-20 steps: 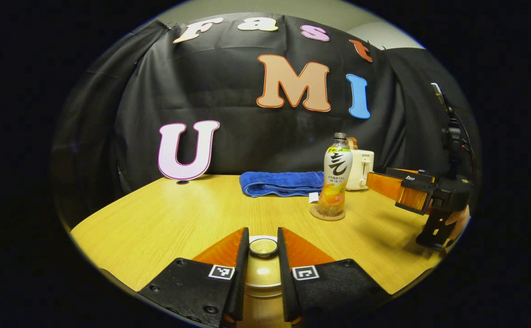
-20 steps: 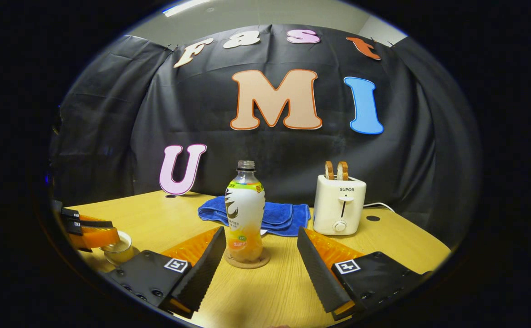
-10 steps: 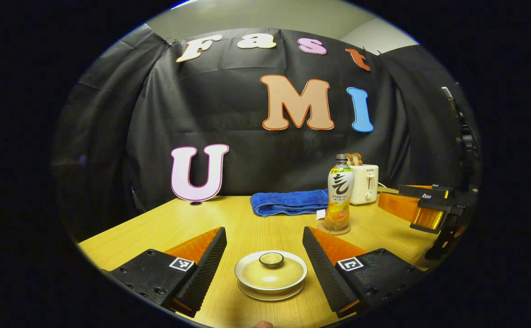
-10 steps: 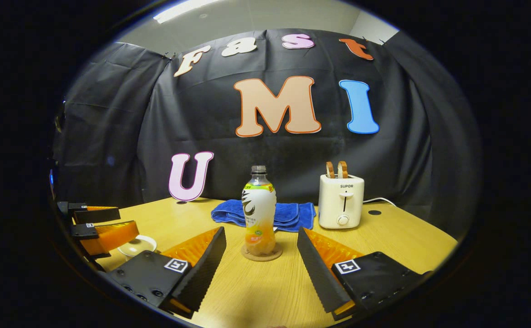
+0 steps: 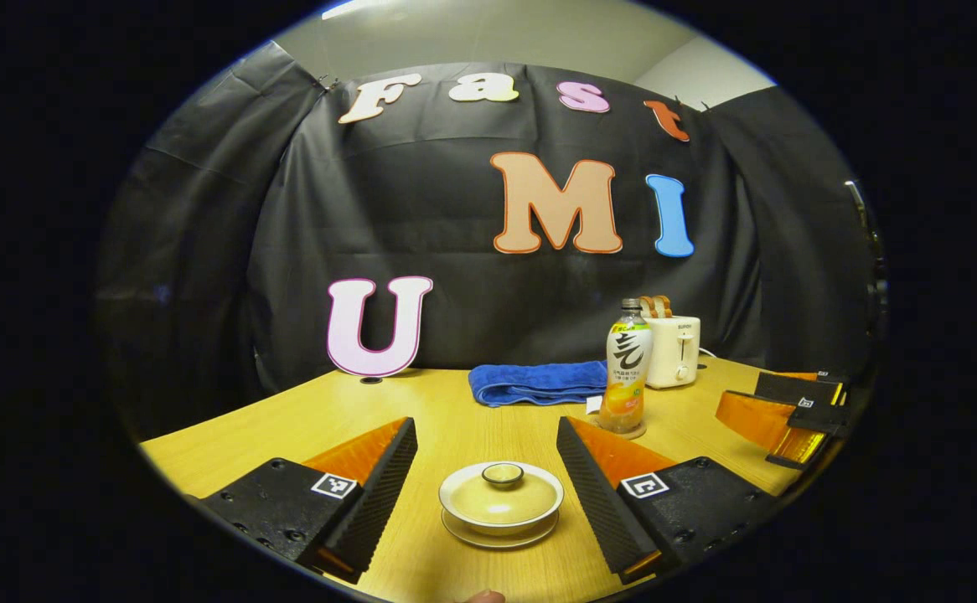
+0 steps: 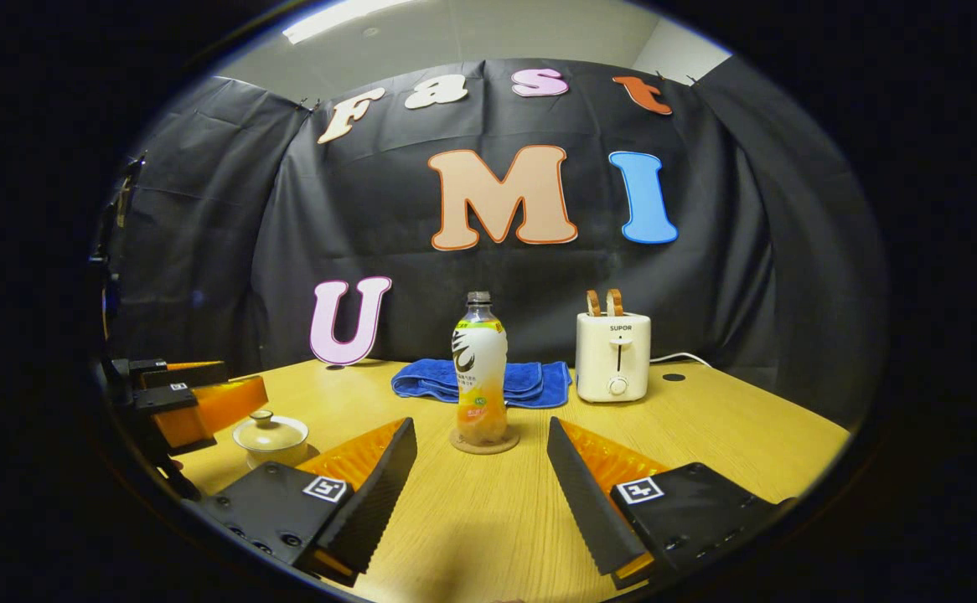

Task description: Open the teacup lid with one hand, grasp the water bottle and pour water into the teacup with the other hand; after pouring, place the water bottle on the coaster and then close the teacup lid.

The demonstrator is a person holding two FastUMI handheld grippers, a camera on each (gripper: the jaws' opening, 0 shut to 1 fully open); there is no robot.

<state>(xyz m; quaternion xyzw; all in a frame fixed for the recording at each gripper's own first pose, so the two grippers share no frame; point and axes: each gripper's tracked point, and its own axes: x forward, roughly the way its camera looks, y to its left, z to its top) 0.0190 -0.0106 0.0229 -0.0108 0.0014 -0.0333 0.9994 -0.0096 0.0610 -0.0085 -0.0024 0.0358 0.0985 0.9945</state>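
Left tool (image 5: 487, 444) spread wide, holding nothing — the teacup (image 5: 501, 504) sits between its two fingers, touching neither. Cream-coloured cup on a matching saucer, domed lid (image 5: 501, 494) seated on top with a small round knob, all resting on the wooden counter (image 5: 304, 419). In the right gripper view the same teacup (image 6: 271, 440) stands just beside the left tool (image 6: 195, 398).

Right tool (image 6: 482, 448) also wide apart and empty. Ahead of it the water bottle (image 6: 480, 377) stands upright on a round coaster (image 6: 483, 441) — clear plastic, no cap visible on its neck, a pale wrapper round the middle, orange liquid low in the base. Behind the bottle lies a folded blue towel (image 6: 518, 381), and to its right a white toaster (image 6: 612, 356) with two slices poking up.
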